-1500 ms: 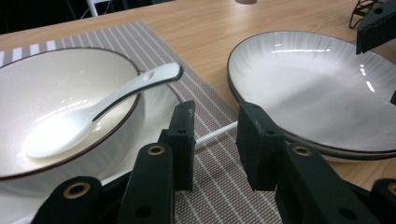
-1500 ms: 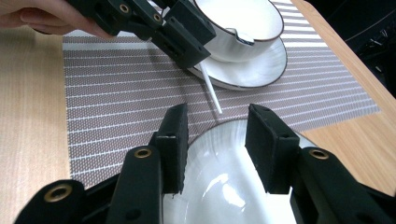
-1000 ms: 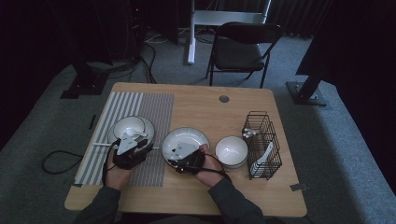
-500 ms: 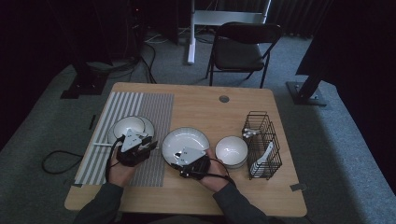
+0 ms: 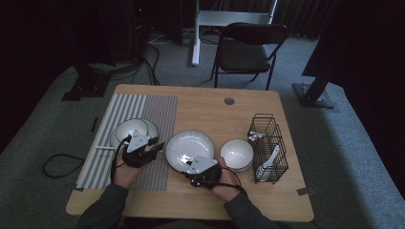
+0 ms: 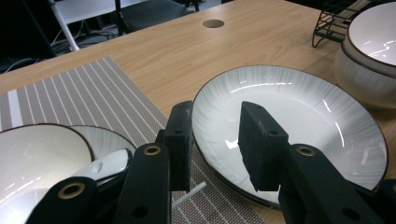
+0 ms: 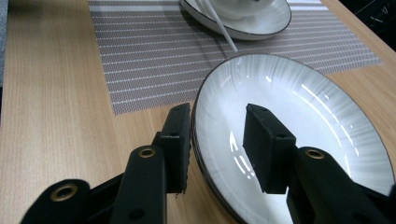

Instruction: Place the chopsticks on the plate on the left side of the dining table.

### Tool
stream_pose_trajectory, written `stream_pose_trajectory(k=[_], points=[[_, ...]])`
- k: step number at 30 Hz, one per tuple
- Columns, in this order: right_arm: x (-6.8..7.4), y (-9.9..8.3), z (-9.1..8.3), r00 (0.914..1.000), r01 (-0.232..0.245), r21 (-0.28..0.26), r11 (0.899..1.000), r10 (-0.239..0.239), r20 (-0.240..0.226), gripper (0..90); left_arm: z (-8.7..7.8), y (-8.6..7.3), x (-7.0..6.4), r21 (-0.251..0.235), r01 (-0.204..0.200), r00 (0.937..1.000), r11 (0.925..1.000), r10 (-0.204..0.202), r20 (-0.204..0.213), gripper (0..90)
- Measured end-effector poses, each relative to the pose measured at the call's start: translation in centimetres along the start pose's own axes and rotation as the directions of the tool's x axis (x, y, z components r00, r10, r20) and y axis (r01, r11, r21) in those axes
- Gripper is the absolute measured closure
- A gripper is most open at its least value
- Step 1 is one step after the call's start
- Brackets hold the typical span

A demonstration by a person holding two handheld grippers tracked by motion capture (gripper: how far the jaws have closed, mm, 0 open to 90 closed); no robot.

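Two black two-jaw grippers, left (image 6: 212,144) and right (image 7: 219,149), parted astride opposite rims of the wide white dark-rimmed plate (image 5: 190,150) near the wooden table's (image 5: 205,107) front edge, gripping nothing; lift apparently not yet begun.

Two plates: one (image 5: 189,150) between both tools, one (image 5: 134,130) beyond the left tool. Two bowls (image 5: 237,153), one placemat (image 5: 143,112), one wire rack (image 5: 268,143), perhaps two spoons.
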State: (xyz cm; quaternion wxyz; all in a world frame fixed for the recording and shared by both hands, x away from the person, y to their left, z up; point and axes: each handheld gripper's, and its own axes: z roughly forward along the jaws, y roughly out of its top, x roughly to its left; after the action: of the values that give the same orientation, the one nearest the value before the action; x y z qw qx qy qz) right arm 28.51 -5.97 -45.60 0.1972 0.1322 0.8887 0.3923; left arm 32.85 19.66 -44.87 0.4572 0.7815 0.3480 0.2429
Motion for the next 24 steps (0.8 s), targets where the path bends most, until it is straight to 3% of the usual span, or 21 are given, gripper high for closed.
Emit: stream_pose_trajectory(k=[24], points=[[-0.2, -3.5, -1.8, 0.997, -0.071, 0.02, 0.997, 0.07, 0.031, 60.9, 1.4, 1.9, -0.8, -0.006, -0.052, 0.9977, 0.9986, 0.052, 0.043, 65.9]])
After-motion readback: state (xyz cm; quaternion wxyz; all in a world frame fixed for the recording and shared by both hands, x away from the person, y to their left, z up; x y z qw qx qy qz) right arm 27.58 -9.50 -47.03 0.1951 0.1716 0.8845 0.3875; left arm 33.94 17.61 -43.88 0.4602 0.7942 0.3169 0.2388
